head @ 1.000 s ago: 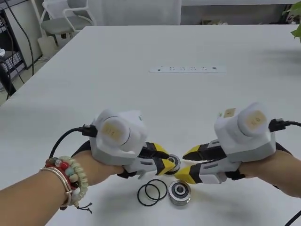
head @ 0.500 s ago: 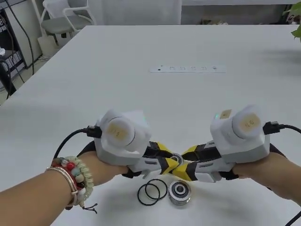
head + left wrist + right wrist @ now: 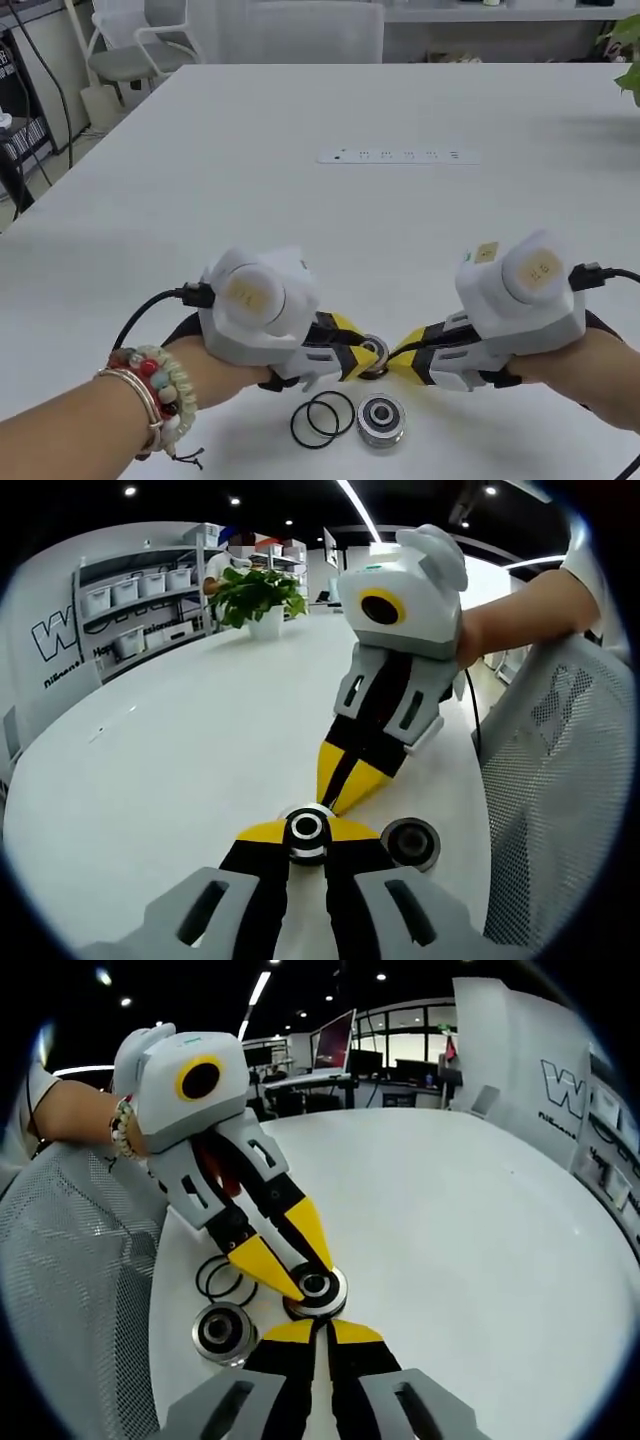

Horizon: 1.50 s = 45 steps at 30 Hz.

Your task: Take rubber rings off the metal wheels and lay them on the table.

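Note:
My left gripper (image 3: 358, 357) is shut on a small metal wheel (image 3: 372, 351), held just above the white table (image 3: 300, 200). In the left gripper view the wheel (image 3: 307, 830) sits between the yellow jaw tips. My right gripper (image 3: 396, 358) meets it from the right. Its jaws are closed at the wheel's rim (image 3: 318, 1288), where a black rubber ring runs round it. Two loose rubber rings (image 3: 322, 415) lie on the table below the grippers. A second metal wheel (image 3: 381, 421) lies flat beside them, to their right.
A white power strip (image 3: 398, 156) lies at mid-table. Chairs (image 3: 130, 45) stand past the far left corner. A mesh chair back (image 3: 560, 780) stands close by the table's near edge. Cables trail from both grippers.
The right gripper's jaws, open a second ago, have closed at the wheel's rim. Both grippers have drawn together. The rings and second wheel on the table have not moved.

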Each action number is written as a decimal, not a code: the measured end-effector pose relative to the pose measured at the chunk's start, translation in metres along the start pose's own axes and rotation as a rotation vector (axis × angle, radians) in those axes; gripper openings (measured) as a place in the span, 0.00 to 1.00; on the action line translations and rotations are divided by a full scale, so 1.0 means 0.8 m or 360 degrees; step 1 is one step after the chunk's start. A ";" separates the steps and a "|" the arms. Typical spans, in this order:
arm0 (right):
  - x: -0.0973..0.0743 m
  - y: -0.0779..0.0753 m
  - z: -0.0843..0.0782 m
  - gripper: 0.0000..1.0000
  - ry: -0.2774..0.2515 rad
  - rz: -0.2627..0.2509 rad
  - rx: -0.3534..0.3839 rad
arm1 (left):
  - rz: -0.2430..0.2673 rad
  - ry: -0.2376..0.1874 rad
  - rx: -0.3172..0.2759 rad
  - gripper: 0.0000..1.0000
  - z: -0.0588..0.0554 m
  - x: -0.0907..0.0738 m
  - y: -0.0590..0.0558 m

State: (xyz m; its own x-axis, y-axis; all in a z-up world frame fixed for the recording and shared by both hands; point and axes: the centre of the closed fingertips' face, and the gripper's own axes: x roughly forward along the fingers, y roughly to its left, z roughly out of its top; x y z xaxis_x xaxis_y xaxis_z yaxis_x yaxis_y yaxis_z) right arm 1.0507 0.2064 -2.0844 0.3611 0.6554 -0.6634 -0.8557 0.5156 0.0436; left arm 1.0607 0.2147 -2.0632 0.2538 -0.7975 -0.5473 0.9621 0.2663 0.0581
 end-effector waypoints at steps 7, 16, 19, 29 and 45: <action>0.000 -0.005 0.001 0.00 0.0015 -0.0031 0.0099 | 0.0001 0.0002 -0.0004 0.08 -0.001 0.000 0.000; -0.003 -0.007 -0.004 0.00 0.0063 -0.0020 0.0703 | -0.0009 0.0002 0.0002 0.08 -0.001 0.001 -0.001; -0.004 -0.010 -0.003 0.00 0.0042 -0.0019 0.0795 | -0.0014 0.0000 0.0006 0.08 -0.001 0.001 -0.002; -0.013 -0.009 0.007 0.00 0.0003 -0.0029 0.0970 | -0.0020 -0.0003 0.0014 0.08 0.000 0.001 -0.003; -0.015 0.002 0.019 0.00 -0.0015 0.0003 0.0960 | -0.0021 -0.0017 0.0020 0.08 0.000 0.001 -0.004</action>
State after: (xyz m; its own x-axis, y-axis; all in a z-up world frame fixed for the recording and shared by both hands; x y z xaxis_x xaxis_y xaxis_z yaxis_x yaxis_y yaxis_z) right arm 1.0507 0.2073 -2.0651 0.3657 0.6599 -0.6563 -0.4958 0.7349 0.4627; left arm 1.0578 0.2129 -2.0638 0.2420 -0.8068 -0.5391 0.9666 0.2488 0.0615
